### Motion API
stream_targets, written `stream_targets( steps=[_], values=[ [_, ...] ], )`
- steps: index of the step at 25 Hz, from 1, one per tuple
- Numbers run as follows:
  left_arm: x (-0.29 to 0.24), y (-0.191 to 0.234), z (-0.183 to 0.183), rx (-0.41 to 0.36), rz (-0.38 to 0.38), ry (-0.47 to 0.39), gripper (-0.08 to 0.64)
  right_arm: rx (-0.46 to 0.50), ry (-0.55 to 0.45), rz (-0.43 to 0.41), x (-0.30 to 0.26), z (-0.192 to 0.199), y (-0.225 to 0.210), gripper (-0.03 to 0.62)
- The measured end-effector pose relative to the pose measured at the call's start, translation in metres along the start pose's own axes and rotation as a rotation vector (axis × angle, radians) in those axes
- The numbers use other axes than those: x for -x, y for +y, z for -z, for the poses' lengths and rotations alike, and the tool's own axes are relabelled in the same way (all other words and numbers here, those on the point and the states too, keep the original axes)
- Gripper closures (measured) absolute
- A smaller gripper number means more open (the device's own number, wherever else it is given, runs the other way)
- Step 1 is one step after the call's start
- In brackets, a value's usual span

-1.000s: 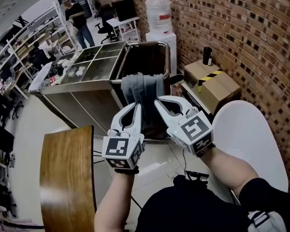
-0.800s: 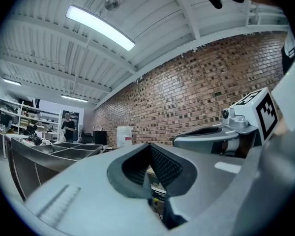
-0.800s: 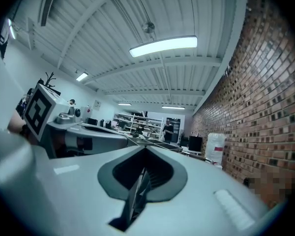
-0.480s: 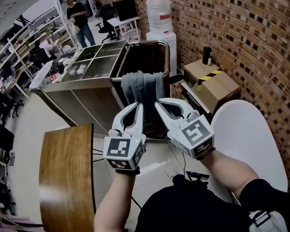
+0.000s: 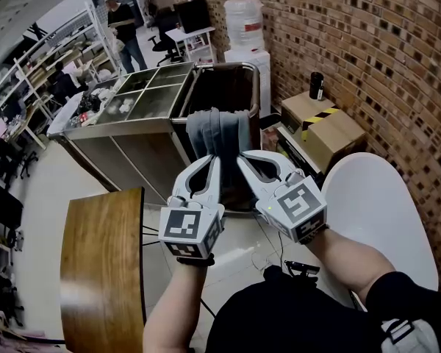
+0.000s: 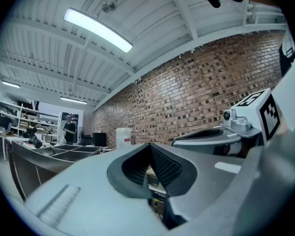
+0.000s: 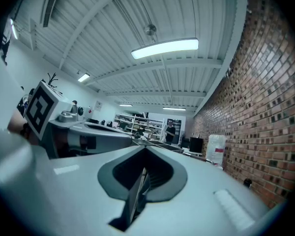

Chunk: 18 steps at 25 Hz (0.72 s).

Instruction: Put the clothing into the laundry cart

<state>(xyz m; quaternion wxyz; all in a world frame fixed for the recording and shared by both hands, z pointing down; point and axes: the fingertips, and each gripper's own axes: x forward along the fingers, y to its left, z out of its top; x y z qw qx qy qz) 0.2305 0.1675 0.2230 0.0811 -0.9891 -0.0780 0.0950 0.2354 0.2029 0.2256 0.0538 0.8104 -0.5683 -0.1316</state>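
Note:
A folded grey garment [image 5: 217, 131] hangs in front of me at the near rail of the laundry cart [image 5: 256, 87], a metal frame with a dark bag inside. My left gripper [image 5: 214, 160] and right gripper [image 5: 240, 155] meet at the garment's lower edge, side by side, both shut on it. In the right gripper view the jaws [image 7: 146, 149] are closed with a thin strip of the grey fabric [image 7: 136, 193] pinched between the pads. The left gripper [image 6: 148, 145] shows closed jaws in its own view, where almost no cloth is visible.
A steel trolley with open compartments [image 5: 143, 94] stands left of the cart. A wooden tabletop [image 5: 103, 271] is at my near left, a white round surface [image 5: 382, 212] at my near right. Cardboard boxes [image 5: 327, 131] and a water dispenser [image 5: 242, 28] line the brick wall. A person [image 5: 125, 24] stands far back.
Both grippers have drifted slightly lower in the view with the garment still held between them. Nothing was let go.

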Motion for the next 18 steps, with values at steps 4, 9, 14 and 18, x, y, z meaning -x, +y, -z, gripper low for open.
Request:
stream_targets(
  steps=[4, 9, 14, 18],
  values=[
    [-0.0020, -0.0003, -0.0008, 0.007, 0.000, 0.001, 0.557, 0.006, -0.004, 0.007, -0.0005, -0.0021, -0.0027, 0.592],
    [-0.0004, -0.0010, 0.0016, -0.005, 0.005, 0.004, 0.557, 0.002, -0.002, 0.009, 0.0009, -0.0037, -0.0018, 0.592],
    [0.0007, -0.0009, 0.0029, 0.013, 0.003, 0.002, 0.558, -0.002, 0.008, 0.007, -0.0001, -0.0014, 0.0017, 0.592],
    [0.0010, -0.0022, 0.0065, 0.012, 0.004, 0.004, 0.558, 0.006, 0.013, 0.014, -0.0001, 0.0021, 0.0006, 0.592]
  ],
)
